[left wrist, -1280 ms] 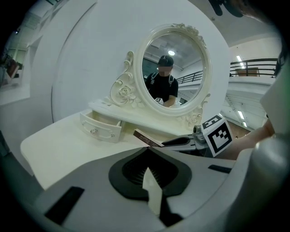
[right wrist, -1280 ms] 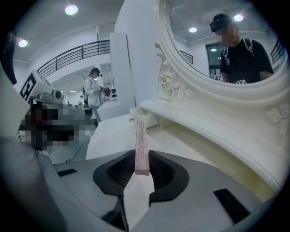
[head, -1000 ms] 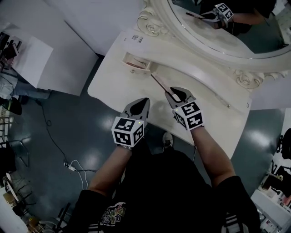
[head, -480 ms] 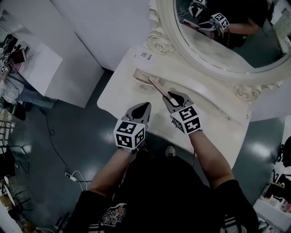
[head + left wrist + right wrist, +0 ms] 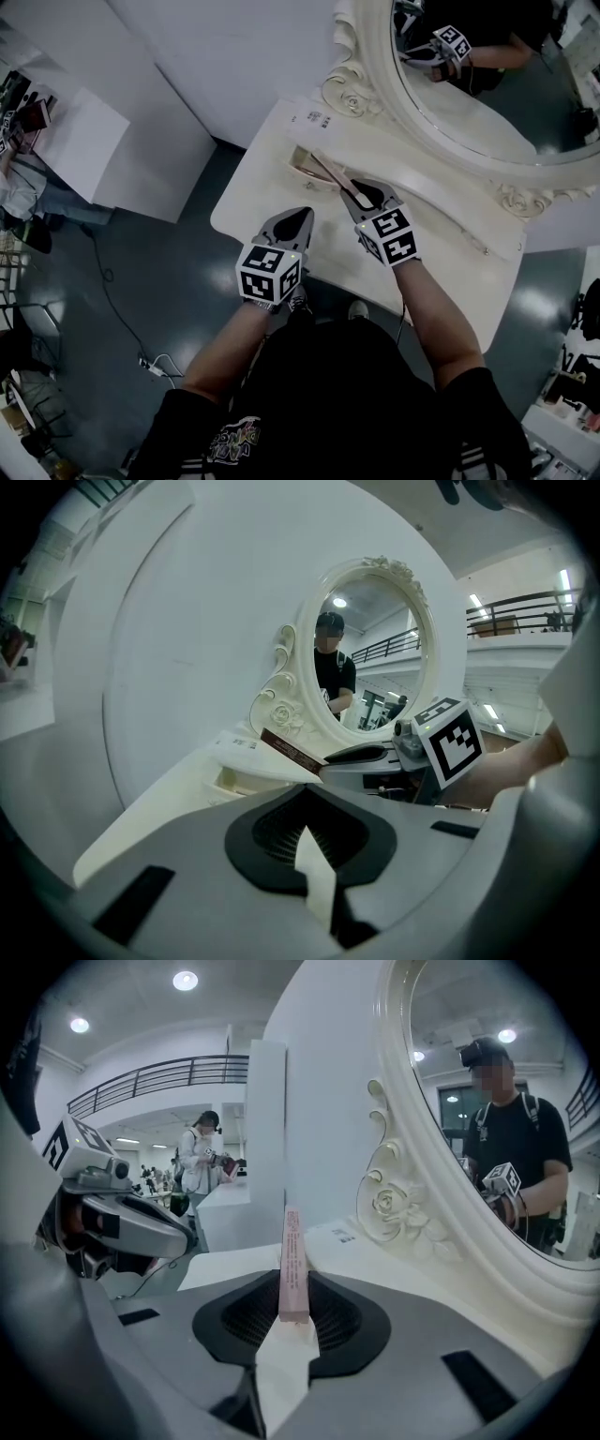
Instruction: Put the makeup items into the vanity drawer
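Observation:
A slim pink makeup box (image 5: 330,173) sticks out forward from my right gripper (image 5: 361,192), which is shut on its near end. Its far tip hangs over the right end of the open drawer (image 5: 302,161) in the white vanity top (image 5: 262,192). In the right gripper view the box (image 5: 292,1260) stands on edge between the pads of the right gripper (image 5: 292,1312). My left gripper (image 5: 296,217) is shut and empty, hovering over the vanity's front edge just left of the right one. From the left gripper (image 5: 305,832) I see the box (image 5: 292,753) and the drawer (image 5: 230,778).
An oval mirror (image 5: 487,84) in a carved white frame stands at the back of the vanity. A white partition (image 5: 122,122) is to the left, with a cable (image 5: 141,347) on the dark floor. A person (image 5: 202,1162) stands at a counter in the background.
Both grippers have moved forward toward the mirror and drawer. The box's tip, earlier short of the drawer, now reaches over its right end.

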The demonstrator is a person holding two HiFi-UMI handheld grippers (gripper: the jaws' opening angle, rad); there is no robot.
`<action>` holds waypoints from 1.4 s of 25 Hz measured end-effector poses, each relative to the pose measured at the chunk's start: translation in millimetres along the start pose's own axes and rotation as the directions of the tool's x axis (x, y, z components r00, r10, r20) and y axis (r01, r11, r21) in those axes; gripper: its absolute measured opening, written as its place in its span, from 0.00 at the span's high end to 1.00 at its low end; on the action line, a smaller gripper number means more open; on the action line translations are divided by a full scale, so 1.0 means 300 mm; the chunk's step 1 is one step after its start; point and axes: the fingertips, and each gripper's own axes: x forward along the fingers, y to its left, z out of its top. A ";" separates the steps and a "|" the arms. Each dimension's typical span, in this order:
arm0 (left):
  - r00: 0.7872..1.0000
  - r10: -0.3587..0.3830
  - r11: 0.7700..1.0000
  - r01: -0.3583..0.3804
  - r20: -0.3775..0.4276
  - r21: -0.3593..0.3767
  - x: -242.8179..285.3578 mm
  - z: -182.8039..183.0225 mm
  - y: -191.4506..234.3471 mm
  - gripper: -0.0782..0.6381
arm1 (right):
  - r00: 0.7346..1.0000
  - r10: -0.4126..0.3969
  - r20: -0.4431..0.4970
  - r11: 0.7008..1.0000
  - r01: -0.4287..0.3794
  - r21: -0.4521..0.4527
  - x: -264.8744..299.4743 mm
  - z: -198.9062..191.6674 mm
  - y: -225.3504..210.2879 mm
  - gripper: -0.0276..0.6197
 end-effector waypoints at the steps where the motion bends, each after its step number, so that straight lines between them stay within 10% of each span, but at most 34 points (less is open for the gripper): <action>1: 1.000 -0.004 1.000 0.004 -0.004 -0.001 0.001 -0.002 0.016 0.89 | 1.000 -0.001 -0.008 1.000 0.001 -0.004 0.019 0.000 -0.001 0.79; 35: 0.994 -0.056 0.996 0.050 -0.092 -0.070 0.068 -0.073 0.285 0.89 | 0.949 0.011 -0.316 0.984 -0.066 -0.165 0.345 -0.086 -0.035 0.78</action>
